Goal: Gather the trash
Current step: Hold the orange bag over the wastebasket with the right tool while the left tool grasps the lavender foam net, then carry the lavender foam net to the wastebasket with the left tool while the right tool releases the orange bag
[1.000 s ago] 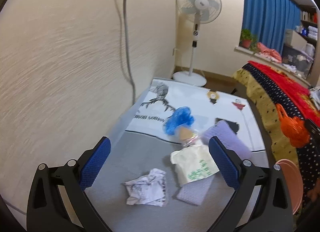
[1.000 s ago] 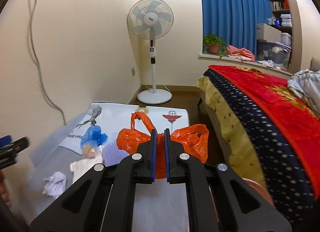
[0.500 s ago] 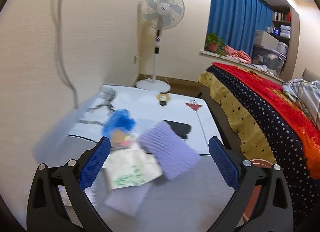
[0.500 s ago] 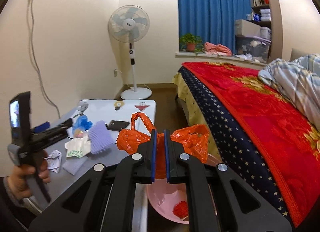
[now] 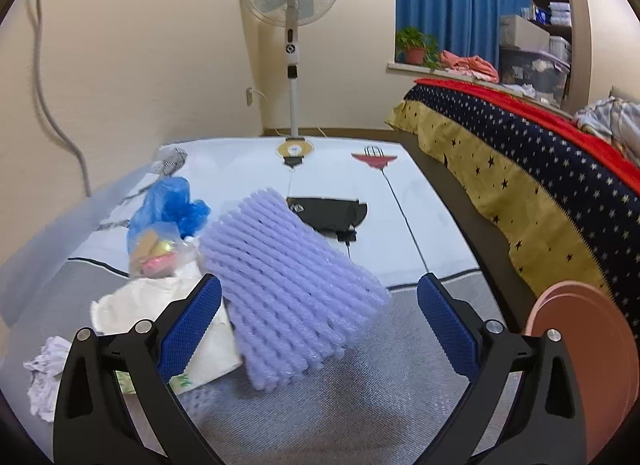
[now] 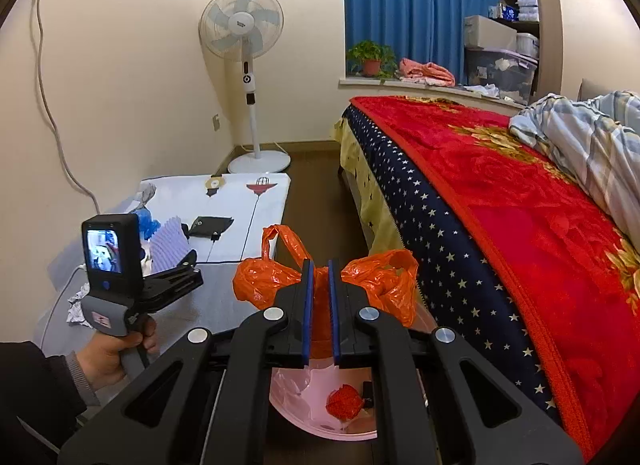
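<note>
My left gripper point(image 5: 318, 301) is open, its blue pads on either side of a purple foam net sleeve point(image 5: 292, 285) lying on the low table point(image 5: 360, 377). Left of it lie a white paper bag point(image 5: 160, 305), a blue plastic bag with wrappers point(image 5: 164, 221) and a crumpled paper ball point(image 5: 44, 369). My right gripper point(image 6: 320, 277) is shut on an orange plastic bag point(image 6: 376, 281), held above a pink bin point(image 6: 320, 405) that has a red scrap point(image 6: 344, 401) in it. The left gripper point(image 6: 176, 273) also shows in the right wrist view.
A black pouch point(image 5: 328, 213) lies on the table's white cloth. The pink bin point(image 5: 584, 345) stands at the table's right edge. A bed with a red and starred blanket point(image 6: 500, 205) runs along the right. A standing fan point(image 5: 292, 25) is by the far wall.
My left gripper has swung right and closer to the purple foam sleeve, which now lies between its pads. My right gripper has lifted and pulled back with the orange bag, over the pink bin.
</note>
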A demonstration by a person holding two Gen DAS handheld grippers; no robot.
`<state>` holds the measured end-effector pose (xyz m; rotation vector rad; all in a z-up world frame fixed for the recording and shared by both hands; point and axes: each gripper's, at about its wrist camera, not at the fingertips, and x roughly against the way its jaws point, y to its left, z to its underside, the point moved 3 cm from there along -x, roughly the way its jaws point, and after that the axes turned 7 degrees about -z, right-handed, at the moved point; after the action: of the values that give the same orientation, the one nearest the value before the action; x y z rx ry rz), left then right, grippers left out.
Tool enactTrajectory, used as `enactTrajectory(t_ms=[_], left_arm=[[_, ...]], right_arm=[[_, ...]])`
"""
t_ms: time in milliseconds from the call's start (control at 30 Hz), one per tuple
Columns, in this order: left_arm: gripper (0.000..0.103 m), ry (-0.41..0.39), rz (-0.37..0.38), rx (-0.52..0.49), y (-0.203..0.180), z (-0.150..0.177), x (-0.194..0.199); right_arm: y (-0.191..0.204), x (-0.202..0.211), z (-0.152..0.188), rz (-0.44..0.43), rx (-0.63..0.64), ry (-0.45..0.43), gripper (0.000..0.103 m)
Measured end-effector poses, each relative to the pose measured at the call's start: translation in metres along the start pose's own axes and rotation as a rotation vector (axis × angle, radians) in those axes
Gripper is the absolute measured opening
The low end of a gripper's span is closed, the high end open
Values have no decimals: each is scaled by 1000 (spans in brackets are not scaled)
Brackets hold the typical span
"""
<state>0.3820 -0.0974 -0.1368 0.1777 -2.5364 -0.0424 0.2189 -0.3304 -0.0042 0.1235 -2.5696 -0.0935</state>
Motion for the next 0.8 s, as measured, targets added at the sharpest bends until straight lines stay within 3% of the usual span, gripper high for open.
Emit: enactTrajectory(t_ms=[167,233,500,800], left_arm=[[95,68,30,32,4,0,-16],[87,87,40,54,8,2,-20],[20,19,73,71,18,-4,-8],[16,-29,175,137,36,-31,33]], right_arm=[[3,-3,1,-8,1,12,8],[3,-4,1,-10,5,14,8],[3,-3,0,-5,17,10,8],[1,2,-3,-16,9,-7,8]])
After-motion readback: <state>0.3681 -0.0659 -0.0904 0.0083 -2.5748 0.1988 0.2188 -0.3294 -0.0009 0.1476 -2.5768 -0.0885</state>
